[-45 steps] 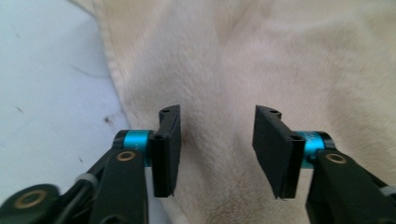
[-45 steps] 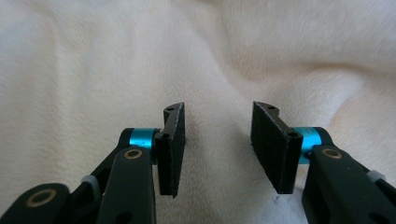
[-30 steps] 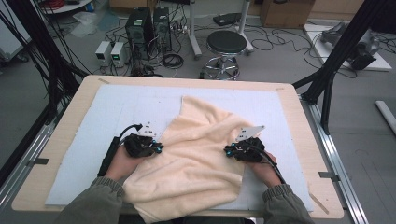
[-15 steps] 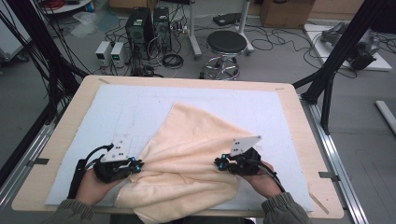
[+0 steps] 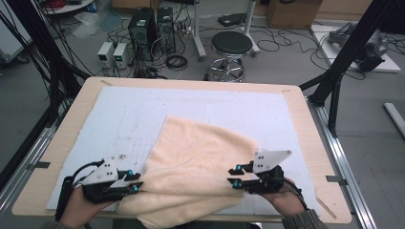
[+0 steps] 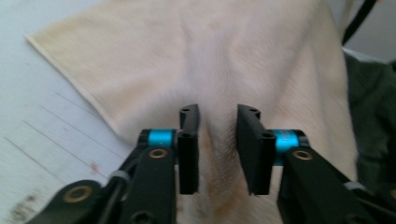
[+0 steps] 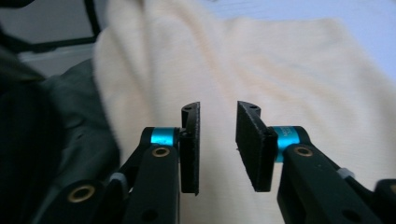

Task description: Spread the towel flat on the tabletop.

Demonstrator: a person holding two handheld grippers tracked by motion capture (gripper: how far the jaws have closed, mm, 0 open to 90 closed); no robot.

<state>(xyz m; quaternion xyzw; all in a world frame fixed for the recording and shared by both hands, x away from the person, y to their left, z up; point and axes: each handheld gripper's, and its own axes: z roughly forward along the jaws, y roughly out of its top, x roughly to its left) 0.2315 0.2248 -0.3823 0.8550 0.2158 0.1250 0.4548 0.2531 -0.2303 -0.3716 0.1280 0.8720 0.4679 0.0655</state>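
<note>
Two hand-held grippers flank the near part of a cream towel (image 5: 196, 167) that lies slantwise on the table (image 5: 296, 102). The left hand-held gripper (image 5: 136, 183) sits at the towel's near left edge, the right hand-held gripper (image 5: 232, 176) at its near right edge. Both have just been opening their jaws. In the left gripper view the black pads (image 6: 189, 140) stand apart with a raised ridge of cloth (image 6: 261, 60) running between them, not pinched. In the right gripper view the pads (image 7: 190, 140) also stand apart, with the cloth (image 7: 289, 74) behind the gap and nothing pressed.

The towel's far corner points toward the middle of the pale blue mat (image 5: 119, 119), and its near hem spills over the table's front edge toward the person. Wide bare mat lies to the left, beyond and to the right of the cloth, and a wooden border rims the mat on all sides.

The towel looks soft and fluffy, with gentle folds and a rounded hump near the right side. The mat is flat and smooth, marked with faint grid lines and a few dark scuffs near the left gripper.
</note>
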